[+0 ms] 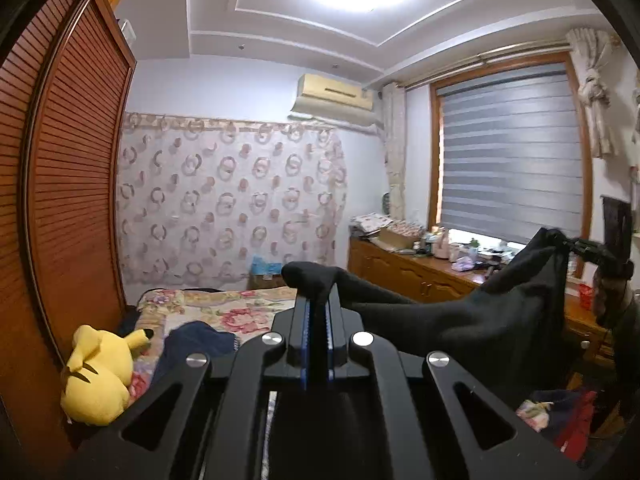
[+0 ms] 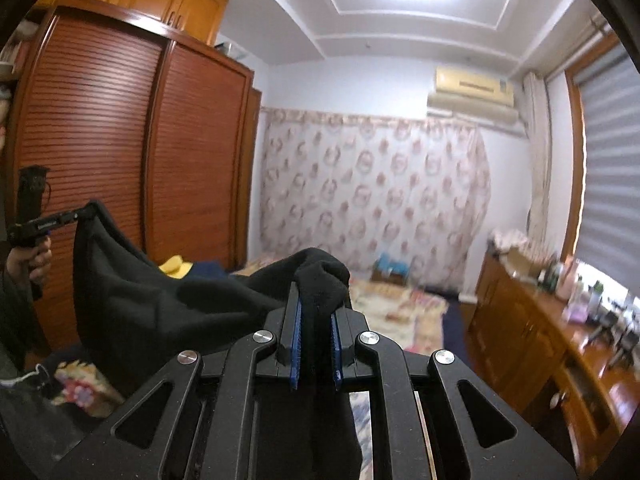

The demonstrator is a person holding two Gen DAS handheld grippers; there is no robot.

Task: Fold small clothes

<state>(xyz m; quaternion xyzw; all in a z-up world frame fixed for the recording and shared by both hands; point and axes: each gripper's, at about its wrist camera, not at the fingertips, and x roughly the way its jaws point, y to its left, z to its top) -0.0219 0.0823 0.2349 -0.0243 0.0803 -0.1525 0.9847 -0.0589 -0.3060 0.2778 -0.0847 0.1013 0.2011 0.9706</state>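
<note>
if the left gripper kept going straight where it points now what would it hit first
Apart from the black garment bunched in its jaws, the left gripper has free air ahead; probably the patterned curtain on the far wall comes first, though depth is unclear.

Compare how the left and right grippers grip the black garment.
The left gripper has its blue pads nearly touching on a thin fold; the right gripper keeps a wider gap, stuffed with a thicker bunch. Both are shut on the black garment, which sags between them in the air.
</note>
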